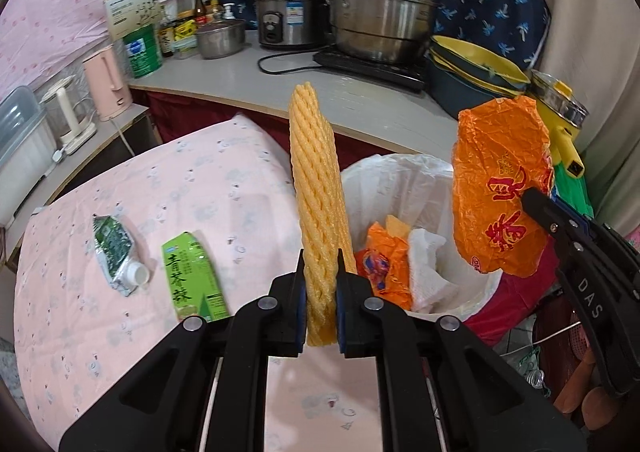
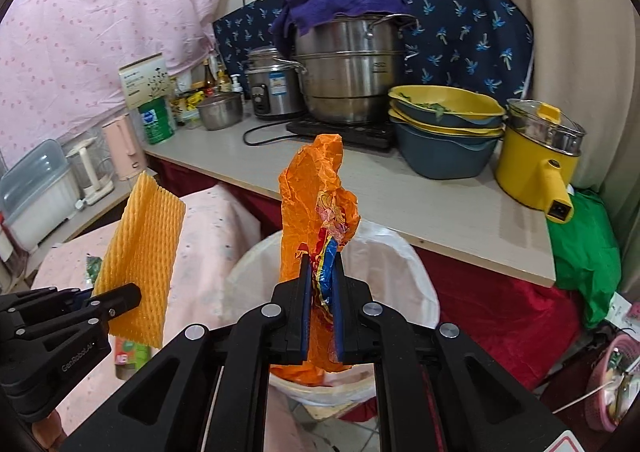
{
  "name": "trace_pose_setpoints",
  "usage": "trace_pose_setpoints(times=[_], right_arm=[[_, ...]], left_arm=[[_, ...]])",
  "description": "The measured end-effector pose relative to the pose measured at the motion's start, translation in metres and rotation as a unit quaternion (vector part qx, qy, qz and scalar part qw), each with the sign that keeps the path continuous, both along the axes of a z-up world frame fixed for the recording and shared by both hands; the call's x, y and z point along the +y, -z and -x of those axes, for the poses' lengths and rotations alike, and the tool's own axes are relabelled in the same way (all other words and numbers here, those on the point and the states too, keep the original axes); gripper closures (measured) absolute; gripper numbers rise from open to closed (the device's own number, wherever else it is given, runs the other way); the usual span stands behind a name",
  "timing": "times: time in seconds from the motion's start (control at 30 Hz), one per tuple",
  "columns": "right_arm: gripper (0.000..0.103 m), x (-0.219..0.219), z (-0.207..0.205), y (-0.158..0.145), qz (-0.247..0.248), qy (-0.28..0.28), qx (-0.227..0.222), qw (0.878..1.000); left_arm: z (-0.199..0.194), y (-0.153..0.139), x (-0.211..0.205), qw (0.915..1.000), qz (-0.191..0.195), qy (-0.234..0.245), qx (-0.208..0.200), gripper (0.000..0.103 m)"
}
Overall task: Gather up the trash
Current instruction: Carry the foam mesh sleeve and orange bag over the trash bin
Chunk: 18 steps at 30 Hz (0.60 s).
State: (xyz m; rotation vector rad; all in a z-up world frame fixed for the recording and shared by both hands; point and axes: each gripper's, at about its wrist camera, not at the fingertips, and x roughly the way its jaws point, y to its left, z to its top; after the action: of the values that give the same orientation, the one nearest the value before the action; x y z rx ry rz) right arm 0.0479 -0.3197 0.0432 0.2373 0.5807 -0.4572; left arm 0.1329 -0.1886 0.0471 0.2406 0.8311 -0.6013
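Left wrist view: left tongs closed on a yellow foam fruit net, held upright, lower end pinched between the blue pads. On the pink-clothed tabletop, left to right: a crumpled dark green carton with white cap, then a flattened green tea carton; its large characters read 青茶, the third is unclear. Both are uncollected. Right of the net, the white-lined trash bin stands just beside the tabletop and already holds an orange wrapper and white tissue. Right tongs grip an orange plastic wrapper with red Chinese characters, illegible from here, above the bin's right rim. "DAS" is printed on that tool's arm.

Right wrist view: "GenRobot.AI" is readable on the left tool's body. Right tongs are clamped on the wrapper, with the bin directly beyond.

Judgement: step in hand is the drop. The wrapper looks placed for release. The net sits nearer the bin's left rim, so carry it further over the opening first. Open both fully; light foam and film may cling to the pads or drift outside.
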Motion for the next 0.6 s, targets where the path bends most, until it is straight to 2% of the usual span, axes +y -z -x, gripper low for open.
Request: trace_pose_setpoints(times=[0.6], right_arm=[[0.094, -0.032, 0.008, 0.028, -0.003, 0.027, 0.027, 0.999]], left_arm=[[0.005, 0.031, -0.076, 0.9970, -0.033, 0.064, 0.026, 0.092]])
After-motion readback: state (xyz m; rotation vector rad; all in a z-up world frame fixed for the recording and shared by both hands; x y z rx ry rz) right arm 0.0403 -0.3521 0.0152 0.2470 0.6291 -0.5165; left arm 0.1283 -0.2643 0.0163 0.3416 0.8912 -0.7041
